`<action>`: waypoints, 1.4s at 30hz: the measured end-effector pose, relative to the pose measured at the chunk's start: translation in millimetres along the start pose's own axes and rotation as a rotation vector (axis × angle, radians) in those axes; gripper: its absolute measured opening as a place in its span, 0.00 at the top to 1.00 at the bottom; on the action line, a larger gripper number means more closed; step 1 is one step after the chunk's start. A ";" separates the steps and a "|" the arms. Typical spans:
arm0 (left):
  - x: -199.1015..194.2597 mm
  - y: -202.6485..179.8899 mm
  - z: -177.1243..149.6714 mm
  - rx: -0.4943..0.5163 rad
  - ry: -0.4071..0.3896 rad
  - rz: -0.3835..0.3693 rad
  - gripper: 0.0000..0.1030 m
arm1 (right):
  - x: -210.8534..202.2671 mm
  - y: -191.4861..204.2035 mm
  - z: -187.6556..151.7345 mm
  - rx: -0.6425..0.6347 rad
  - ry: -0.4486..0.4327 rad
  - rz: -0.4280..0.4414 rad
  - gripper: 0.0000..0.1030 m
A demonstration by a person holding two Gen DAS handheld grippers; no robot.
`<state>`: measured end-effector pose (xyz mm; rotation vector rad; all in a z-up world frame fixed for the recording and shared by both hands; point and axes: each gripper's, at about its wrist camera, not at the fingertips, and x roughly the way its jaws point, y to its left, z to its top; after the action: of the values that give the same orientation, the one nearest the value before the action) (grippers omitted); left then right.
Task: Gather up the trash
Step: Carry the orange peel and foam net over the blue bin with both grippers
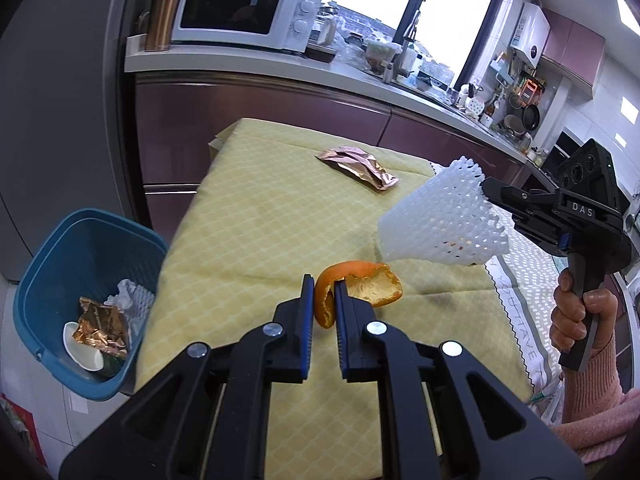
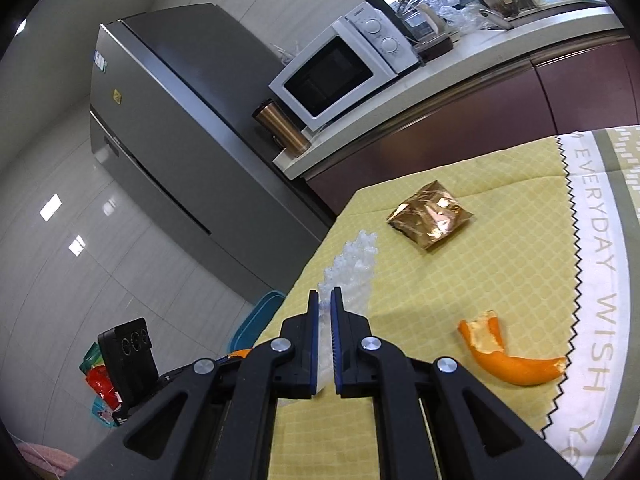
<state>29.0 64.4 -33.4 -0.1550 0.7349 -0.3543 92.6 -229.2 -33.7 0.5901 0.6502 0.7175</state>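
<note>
My left gripper (image 1: 322,284) is shut on a curled orange peel (image 1: 372,286), held just above the yellow tablecloth (image 1: 248,216). To the right, a hand holds my right gripper (image 1: 486,192), shut on a white foam fruit net (image 1: 436,220) that fans out in the air. In the right wrist view the net (image 2: 354,264) sticks out past the closed right gripper (image 2: 325,300). A second orange peel (image 2: 508,356) and a gold foil wrapper (image 2: 430,216) lie on the cloth. The same wrapper (image 1: 356,168) sits at the table's far side.
A blue bin (image 1: 48,280) stands on the floor left of the table, holding a gold wrapper, foam net and a white dish. Behind are a counter with a microwave (image 1: 244,8), a copper tumbler (image 1: 164,12) and a grey fridge (image 2: 160,140).
</note>
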 end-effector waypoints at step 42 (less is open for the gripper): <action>-78.1 91.2 -8.9 -0.171 -0.116 0.217 0.90 | 98.4 85.6 2.4 -0.062 0.152 0.239 0.95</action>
<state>-6.8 177.9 -14.6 -0.2530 0.6598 -0.0741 117.0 -104.1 -6.3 0.5644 0.7021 1.0099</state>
